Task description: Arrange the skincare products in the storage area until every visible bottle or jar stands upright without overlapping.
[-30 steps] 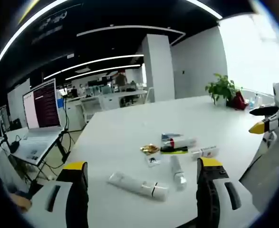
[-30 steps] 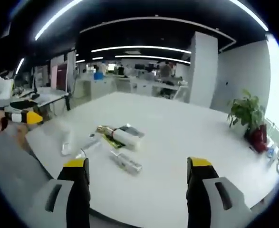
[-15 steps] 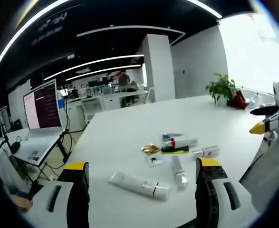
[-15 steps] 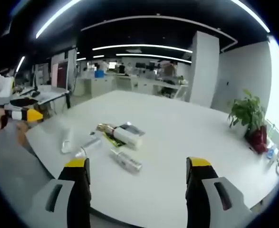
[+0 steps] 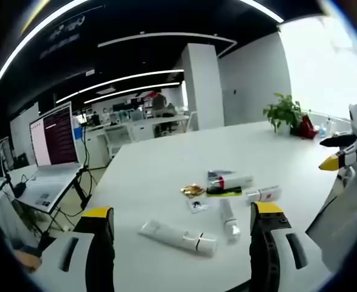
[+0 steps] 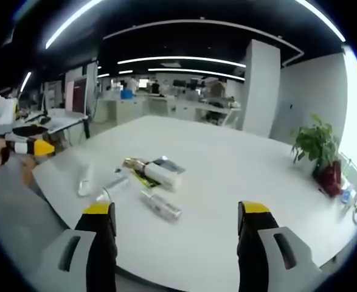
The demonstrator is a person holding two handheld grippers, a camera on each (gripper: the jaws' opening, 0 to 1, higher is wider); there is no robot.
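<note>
Nothing has shifted since half a second ago: both views sit as they did, and the products lie where they were.

In the left gripper view the white table (image 5: 166, 158) runs from 12 o'clock down to the jaws, broad and bare beyond the cluster; its near edge curves past 7 o'clock, with a laptop (image 5: 55, 137) on a side desk at 9 o'clock. A potted plant (image 5: 283, 114) stands near the far edge at 2 o'clock. The long white tube (image 5: 177, 237) lies flat at 6 o'clock, between the jaws. Just past it a smaller white bottle (image 5: 227, 219) lies on its side, then a white tube with a red band (image 5: 230, 182) and a short white tube (image 5: 262, 194), each lying down. A gold packet (image 5: 192, 191) sits beside them.

The left gripper (image 5: 178, 240) is spread wide, holding nothing. The right gripper (image 6: 173, 237) is likewise wide apart and empty over bare table; its silver bottle (image 6: 160, 205) lies ahead at 11 o'clock.
</note>
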